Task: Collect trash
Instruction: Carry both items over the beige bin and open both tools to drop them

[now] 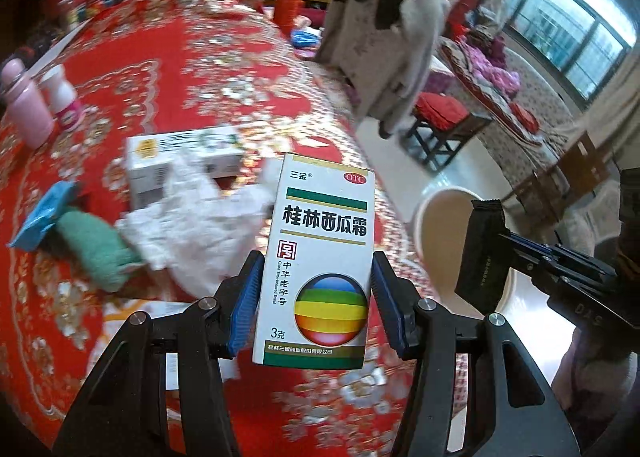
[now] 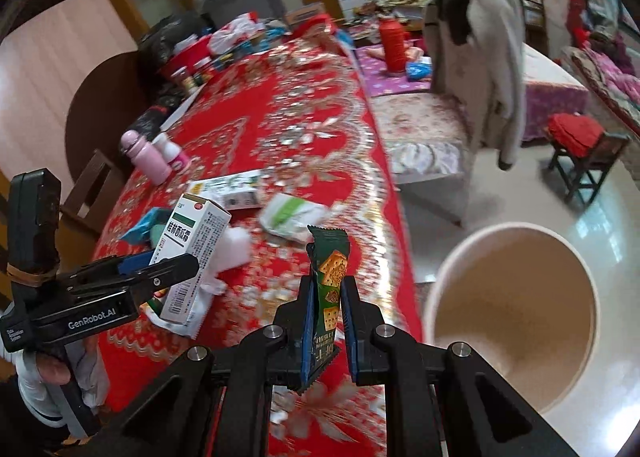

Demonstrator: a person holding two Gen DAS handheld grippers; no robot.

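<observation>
Left hand-held gripper (image 1: pixel 316 305) clamped on an upright white medicine box (image 1: pixel 320 261) above the red table (image 1: pixel 192 69), crumpled white tissue (image 1: pixel 192 225) on the table just behind, right hand-held gripper (image 2: pixel 326 331) pinching a green cracker wrapper (image 2: pixel 329 281) upright near the table edge, beige bin (image 2: pixel 516 313) on the floor at right.

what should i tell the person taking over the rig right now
Left tool: shut on the white medicine box, held above the table.
Right tool: shut on the green cracker wrapper, near the table edge.
The round bin stands on the floor to the right of the table; neither item is in it yet.
Left on the red tablecloth: crumpled white tissue, a blue packet, a second white box.
</observation>
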